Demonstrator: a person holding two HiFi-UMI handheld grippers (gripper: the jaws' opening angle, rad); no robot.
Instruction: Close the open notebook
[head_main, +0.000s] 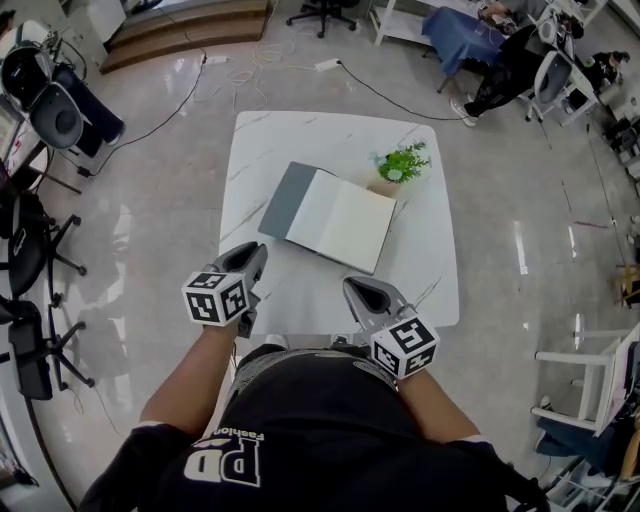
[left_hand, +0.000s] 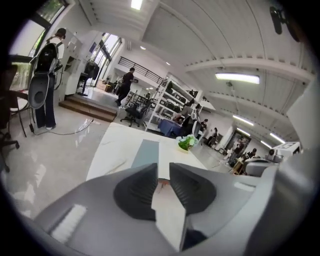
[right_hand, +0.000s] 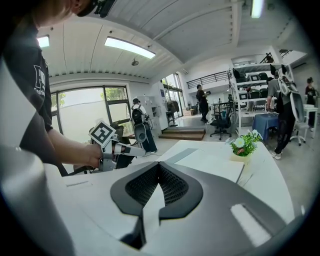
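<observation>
- While both grippers hang at the near edge of the white table (head_main: 262, 140), neither one touches the open notebook (head_main: 343, 217).
- Left gripper (head_main: 259, 251): at 7 o'clock of the tabletop, pointing toward 1 o'clock. In its own view the jaws (left_hand: 163, 172) stand slightly spread with a narrow gap. Nothing is held; only the notebook's near edge shows through the gap.
- Right gripper (head_main: 352, 286): at 5 o'clock of the tabletop, pointing toward 11 o'clock. Its own view shows the jaw tips (right_hand: 159, 167) pressed together on nothing.
- Marker cubes: one sits on the rear of each gripper, left cube (head_main: 215, 298), right cube (head_main: 404, 346), both close to the person's dark shirt (head_main: 300, 420).
- Notebook: lies flat at the table's centre, turned askew. The blank pages face up, and the grey cover (head_main: 284, 198) is spread out at the 10 o'clock side. It is well apart from both grippers.
- Potted plant (head_main: 402, 163): green with small white flowers. It stands just beside the notebook's far corner, at 2 o'clock of it.
- Beyond the table: glossy floor with a cable (head_main: 385, 95) at 12 o'clock, and wooden steps (head_main: 185, 30) at 11 o'clock.
</observation>
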